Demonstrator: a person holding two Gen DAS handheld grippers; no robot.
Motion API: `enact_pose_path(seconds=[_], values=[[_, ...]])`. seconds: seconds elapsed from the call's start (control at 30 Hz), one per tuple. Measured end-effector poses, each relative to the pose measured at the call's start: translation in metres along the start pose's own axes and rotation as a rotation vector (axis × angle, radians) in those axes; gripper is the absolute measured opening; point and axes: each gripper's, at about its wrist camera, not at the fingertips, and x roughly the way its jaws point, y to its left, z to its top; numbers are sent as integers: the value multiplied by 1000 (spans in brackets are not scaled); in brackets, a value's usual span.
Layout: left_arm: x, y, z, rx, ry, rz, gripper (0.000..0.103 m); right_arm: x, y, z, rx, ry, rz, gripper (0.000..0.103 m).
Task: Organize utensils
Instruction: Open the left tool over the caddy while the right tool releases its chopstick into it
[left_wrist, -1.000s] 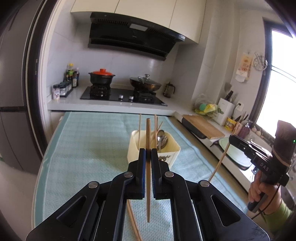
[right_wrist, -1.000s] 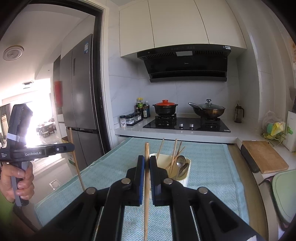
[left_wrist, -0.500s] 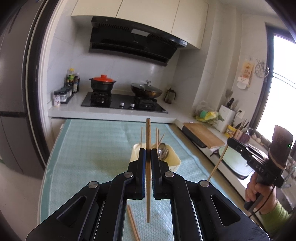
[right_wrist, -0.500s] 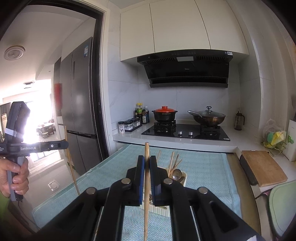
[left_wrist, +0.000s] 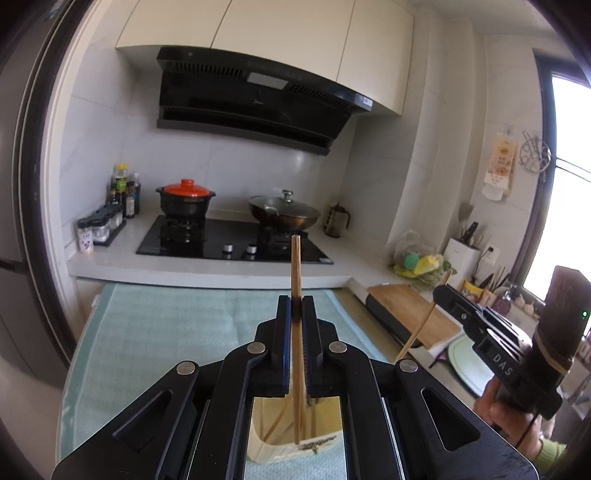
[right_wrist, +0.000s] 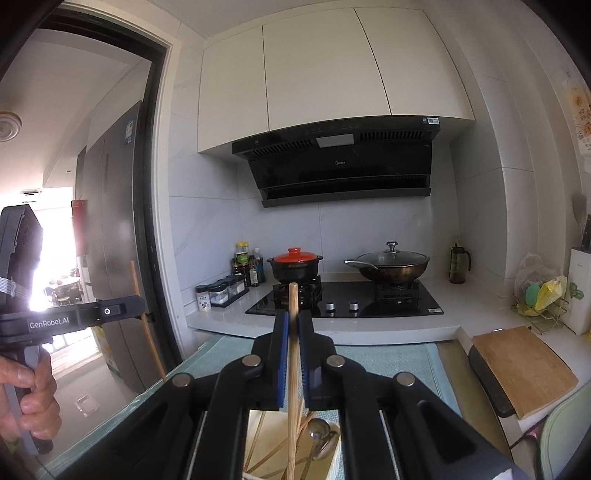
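Observation:
My left gripper (left_wrist: 295, 301) is shut on a wooden chopstick (left_wrist: 295, 266) that stands upright between the blue pads. Its lower end hangs over the cream utensil holder (left_wrist: 262, 435), seen through the gap under the jaws. My right gripper (right_wrist: 293, 314) is shut on a second chopstick (right_wrist: 293, 299), also upright, above the same holder (right_wrist: 253, 443). Inside it lie a metal spoon (right_wrist: 319, 434) and several chopsticks. Each wrist view shows the other gripper from the side, the right gripper (left_wrist: 443, 293) and the left gripper (right_wrist: 142, 306), each with its stick slanting down.
A teal cloth (left_wrist: 166, 325) covers the table. Behind it runs a white counter with a hob, a red-lidded pot (left_wrist: 186, 199) and a lidded wok (left_wrist: 284, 212). A cutting board (right_wrist: 524, 365) lies to the right, a fridge (right_wrist: 110, 240) to the left.
Both grippers have moved forward and upward, each keeping its chopstick. The holder, earlier ahead on the cloth, now sits directly beneath the jaws.

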Motion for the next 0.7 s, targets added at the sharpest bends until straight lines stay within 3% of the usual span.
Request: enact_pose_path(seconds=[0.07, 0.27, 0.4, 0.43, 0.47, 0.5, 0.53, 0.57, 0.6, 0.63, 0.7], values=[[23, 0, -1, -3, 24, 4, 3, 20, -3, -7, -10, 29, -6, 6], [89, 3, -27, -9, 169, 7, 3, 85, -18, -54, 42, 274, 23, 6], [118, 3, -49, 26, 252, 33, 4, 107, -24, -81, 72, 391, 41, 7], [124, 4, -53, 29, 277, 43, 5, 111, -26, -85, 76, 411, 38, 8], [129, 6, -57, 28, 304, 58, 6, 113, -27, -87, 78, 424, 28, 17], [130, 8, -59, 23, 327, 68, 13, 112, -28, -86, 80, 424, 17, 26], [126, 10, -61, 17, 337, 75, 29, 107, -30, -84, 88, 413, 9, 47], [118, 12, -61, 15, 328, 83, 41, 100, -31, -80, 97, 393, 3, 56], [108, 14, -60, 26, 308, 98, 61, 92, -32, -76, 100, 373, -2, 56], [94, 14, -60, 43, 285, 122, 74, 83, -32, -72, 91, 364, -6, 56], [63, 16, -62, 86, 265, 155, 84, 67, -29, -65, 56, 363, -9, 56]])
